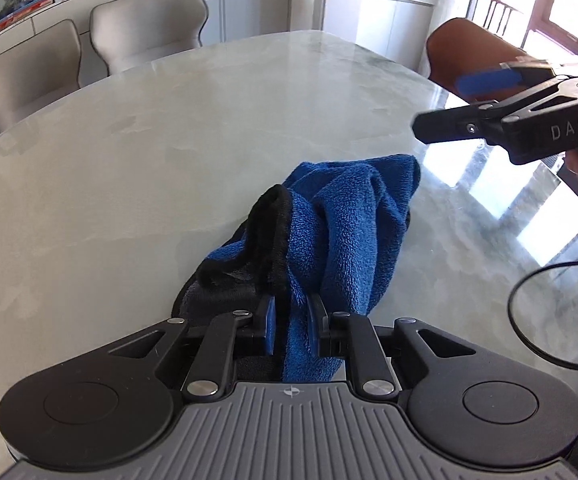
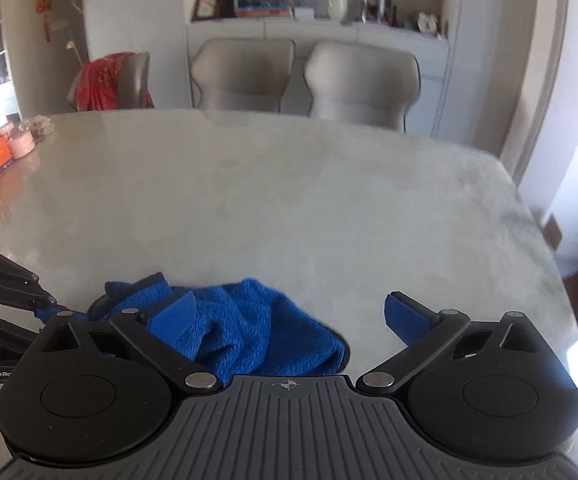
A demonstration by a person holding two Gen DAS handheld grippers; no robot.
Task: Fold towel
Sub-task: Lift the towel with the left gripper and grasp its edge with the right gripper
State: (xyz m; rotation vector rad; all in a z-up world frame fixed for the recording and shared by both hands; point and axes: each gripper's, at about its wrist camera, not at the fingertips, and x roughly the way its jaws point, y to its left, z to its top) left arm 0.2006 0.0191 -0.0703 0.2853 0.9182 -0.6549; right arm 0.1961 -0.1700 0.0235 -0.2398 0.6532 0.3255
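Note:
A blue fleece towel (image 1: 345,216) with a black hem lies bunched on the pale marble table (image 1: 149,140). My left gripper (image 1: 291,316) is shut on a fold of the towel at its near end. My right gripper (image 2: 289,312) is open and empty, hovering above the towel (image 2: 249,328), which lies under its left finger. In the left wrist view the right gripper (image 1: 449,104) hangs above and to the right of the towel. In the right wrist view the left gripper's linkage (image 2: 5,300) shows at the left edge.
Two grey chairs (image 2: 305,76) stand at the table's far side and a brown chair (image 1: 469,52) at its right end. Orange and pink items (image 2: 1,152) sit on the far left of the table. A black cable (image 1: 529,320) loops at the right.

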